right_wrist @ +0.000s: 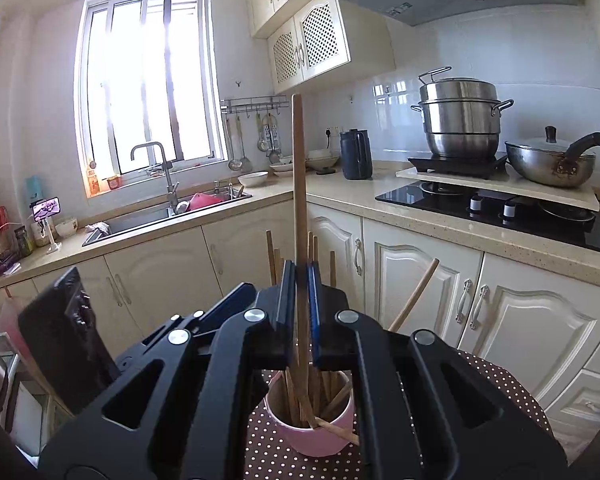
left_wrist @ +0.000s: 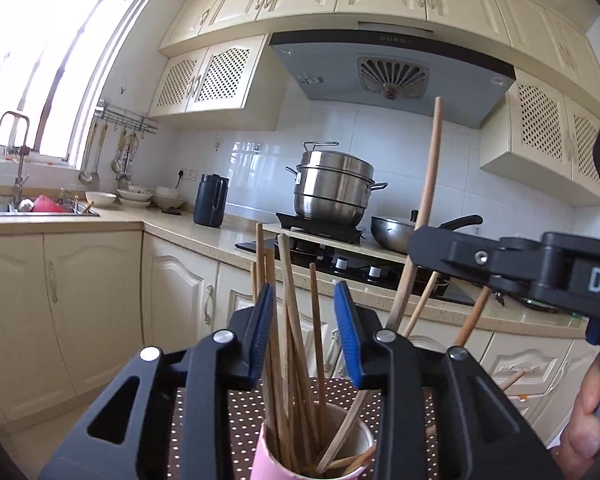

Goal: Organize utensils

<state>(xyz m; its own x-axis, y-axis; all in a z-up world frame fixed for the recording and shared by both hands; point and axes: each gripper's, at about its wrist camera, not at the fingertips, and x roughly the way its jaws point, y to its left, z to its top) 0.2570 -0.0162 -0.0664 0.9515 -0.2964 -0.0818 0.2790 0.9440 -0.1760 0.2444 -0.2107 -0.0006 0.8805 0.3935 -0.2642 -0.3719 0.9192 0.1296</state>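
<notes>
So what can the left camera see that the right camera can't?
Only the left wrist view shows the open left gripper and the person's hand. Only the right wrist view shows a phone by the sink and the right gripper pinching the long wooden stick. Both show the pink cup of chopsticks, steamer pot and faucet.

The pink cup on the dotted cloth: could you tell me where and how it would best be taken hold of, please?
Grip the pink cup by its outer wall, low, below the rim, coming in level from the side with fingers spread across its width. Its mouth is crowded with upright chopsticks and the long wooden handle that the right gripper holds, so a grasp from above or on the rim looks blocked.
</notes>
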